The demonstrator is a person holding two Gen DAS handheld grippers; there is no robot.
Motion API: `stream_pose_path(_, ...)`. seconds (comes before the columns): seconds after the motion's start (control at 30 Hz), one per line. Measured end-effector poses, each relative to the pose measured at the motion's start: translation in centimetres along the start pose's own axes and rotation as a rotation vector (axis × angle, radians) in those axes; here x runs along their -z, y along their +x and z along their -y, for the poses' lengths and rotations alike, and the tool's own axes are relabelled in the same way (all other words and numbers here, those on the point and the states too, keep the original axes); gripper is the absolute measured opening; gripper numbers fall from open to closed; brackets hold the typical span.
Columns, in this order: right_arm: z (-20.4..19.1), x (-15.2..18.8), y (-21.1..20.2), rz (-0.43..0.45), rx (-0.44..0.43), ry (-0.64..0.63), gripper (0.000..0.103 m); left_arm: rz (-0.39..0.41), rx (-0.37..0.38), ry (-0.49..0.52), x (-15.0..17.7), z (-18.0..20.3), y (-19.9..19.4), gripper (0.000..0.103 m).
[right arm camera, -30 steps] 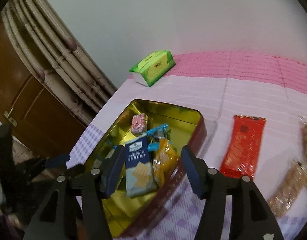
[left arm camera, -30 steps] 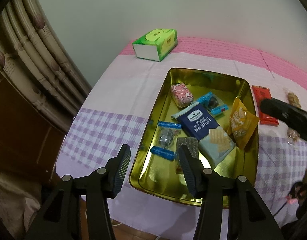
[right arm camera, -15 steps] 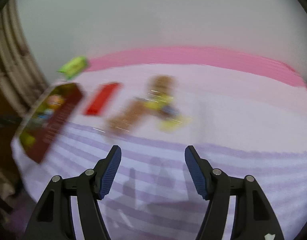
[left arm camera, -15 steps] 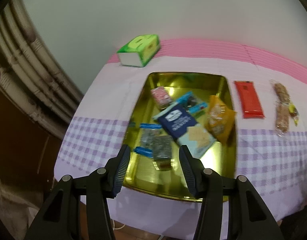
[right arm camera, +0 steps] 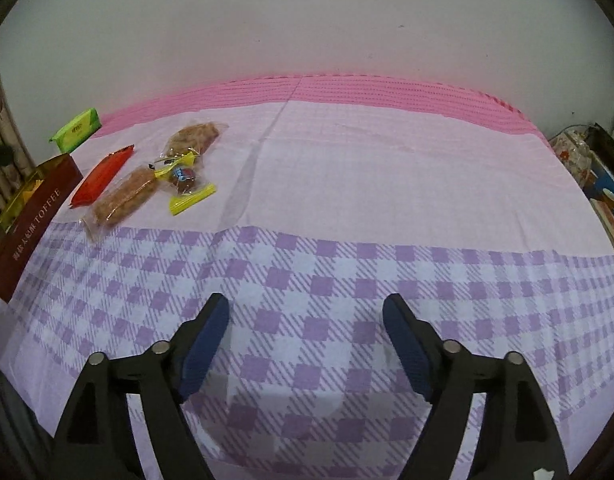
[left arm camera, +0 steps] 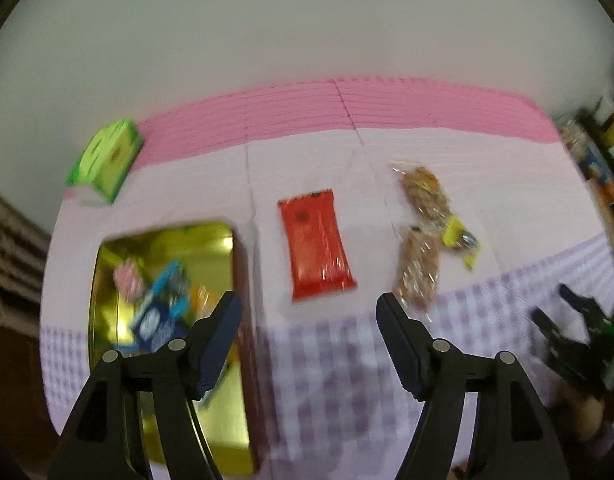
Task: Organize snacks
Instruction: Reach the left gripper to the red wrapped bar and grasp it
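Left wrist view: a counter under pink-and-lilac checked cloth (left arm camera: 307,380) meets a pale wall. Left of the red foil snack packet (left arm camera: 315,246) sits a gold rectangular tin (left arm camera: 107,264) holding blurred wrappers; right lie two brown bars. Both claws, left (left arm camera: 309,344) and right (right arm camera: 305,344), are spreading, empty.

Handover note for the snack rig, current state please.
Left claw: empty, jaws opening, above the red packet.
Right claw: empty, jaws opening, over bare checked tablecloth.
Done: several snacks already in the gold tin.
Left on the cloth: red packet, two brown bars, a small yellow-ended candy.
Green tissue pack sits at the far corner.
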State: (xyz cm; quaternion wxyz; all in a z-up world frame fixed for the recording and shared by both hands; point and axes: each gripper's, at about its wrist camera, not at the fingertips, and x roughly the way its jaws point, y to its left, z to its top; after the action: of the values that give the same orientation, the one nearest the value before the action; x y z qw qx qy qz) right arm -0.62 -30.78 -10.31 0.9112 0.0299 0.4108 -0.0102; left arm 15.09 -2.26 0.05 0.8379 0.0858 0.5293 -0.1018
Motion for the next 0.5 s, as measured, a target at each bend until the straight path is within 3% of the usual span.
stream_pose_path(0.17, 1.0, 0.2, -0.6, 0.030, -0.046, 0.047, 0.086, -0.144, -0.018, -0.009, -3.3, 1.0, 6.6, 0.070)
stream_pose_path(0.3, 1.8, 0.2, -0.7, 0.029, -0.072, 0.077, 0.087, -0.170, -0.069, -0.015, -4.6, 0.9, 9.7, 0.070)
stream_pose_path(0.5, 1.9, 0.1, -0.5, 0.018, -0.096, 0.077, 0.087, -0.228, -0.055, -0.050, -6.1, 0.1, 13.1, 0.070)
